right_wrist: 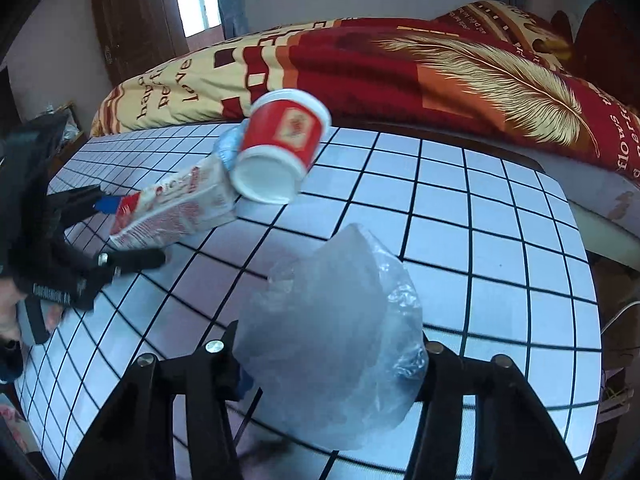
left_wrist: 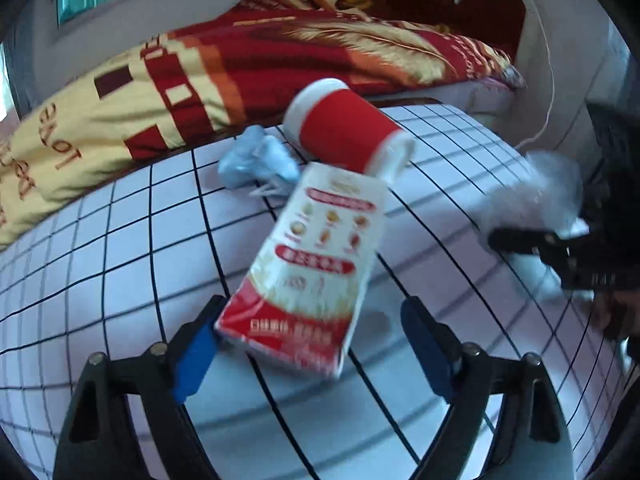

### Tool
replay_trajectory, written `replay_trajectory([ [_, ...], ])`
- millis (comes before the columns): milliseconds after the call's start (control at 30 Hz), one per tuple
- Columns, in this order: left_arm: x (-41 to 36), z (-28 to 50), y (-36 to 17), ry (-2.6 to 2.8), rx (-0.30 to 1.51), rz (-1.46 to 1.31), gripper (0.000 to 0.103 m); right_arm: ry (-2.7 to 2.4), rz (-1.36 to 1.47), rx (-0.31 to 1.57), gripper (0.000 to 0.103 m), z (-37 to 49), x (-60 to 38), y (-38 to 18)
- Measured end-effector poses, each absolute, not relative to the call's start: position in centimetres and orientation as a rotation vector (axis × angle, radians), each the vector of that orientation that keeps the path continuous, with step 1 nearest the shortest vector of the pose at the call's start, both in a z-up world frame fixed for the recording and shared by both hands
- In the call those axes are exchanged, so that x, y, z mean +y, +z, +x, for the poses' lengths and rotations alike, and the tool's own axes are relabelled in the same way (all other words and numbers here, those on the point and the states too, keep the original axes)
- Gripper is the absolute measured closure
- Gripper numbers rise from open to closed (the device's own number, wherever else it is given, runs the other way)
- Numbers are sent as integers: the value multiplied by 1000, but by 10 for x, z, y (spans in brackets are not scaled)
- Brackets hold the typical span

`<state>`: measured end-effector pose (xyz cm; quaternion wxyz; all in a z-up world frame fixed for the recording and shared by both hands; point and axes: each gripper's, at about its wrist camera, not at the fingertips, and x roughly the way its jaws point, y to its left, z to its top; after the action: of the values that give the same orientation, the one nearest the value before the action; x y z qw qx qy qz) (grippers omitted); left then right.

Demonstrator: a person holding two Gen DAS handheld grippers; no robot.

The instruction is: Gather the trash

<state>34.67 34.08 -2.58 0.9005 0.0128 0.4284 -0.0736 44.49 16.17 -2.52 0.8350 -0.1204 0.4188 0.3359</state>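
Observation:
A red and white carton (left_wrist: 308, 264) lies on the grid-patterned table (left_wrist: 100, 264); its near end sits between the open blue-padded fingers of my left gripper (left_wrist: 312, 328). A red paper cup (left_wrist: 344, 132) lies tipped on its side behind the carton. A crumpled pale blue wrapper (left_wrist: 256, 160) lies to the cup's left. My right gripper (right_wrist: 332, 356) is shut on a clear plastic bag (right_wrist: 336, 328) held above the table. In the right wrist view the carton (right_wrist: 176, 208), the cup (right_wrist: 280, 144) and my left gripper (right_wrist: 132, 236) show at left.
A bed with a red and yellow quilt (right_wrist: 400, 76) runs along the table's far edge. A white cable (left_wrist: 548, 80) hangs at the right. A dark wooden door (right_wrist: 136, 16) stands at the back left.

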Motion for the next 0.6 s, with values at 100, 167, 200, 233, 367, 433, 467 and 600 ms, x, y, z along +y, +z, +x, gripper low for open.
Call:
replay_trajectory([
  [100,332,339,-27,-128,879,26,36,716,-255,886,52,441,164,-25],
  [167,329,338,-27,-97,883,15,50,713,-241,891,53,438,164,-25],
  [200,329,337,-26,-84,873,8,50,713,-242,892,55,436,164,-24],
  [233,329,337,-24,-75,861,2,50,710,-245,885,55,433,164,-23],
  [367,323,321,-14,-32,801,-3,50,708,-221,856,57,420,154,-10],
  [433,319,308,-8,-30,780,-7,50,713,-217,838,57,411,148,-2],
  [467,315,296,-4,-20,770,2,50,714,-219,831,57,407,146,1],
  [600,308,270,-1,-5,782,-7,50,715,-229,790,57,379,131,17],
])
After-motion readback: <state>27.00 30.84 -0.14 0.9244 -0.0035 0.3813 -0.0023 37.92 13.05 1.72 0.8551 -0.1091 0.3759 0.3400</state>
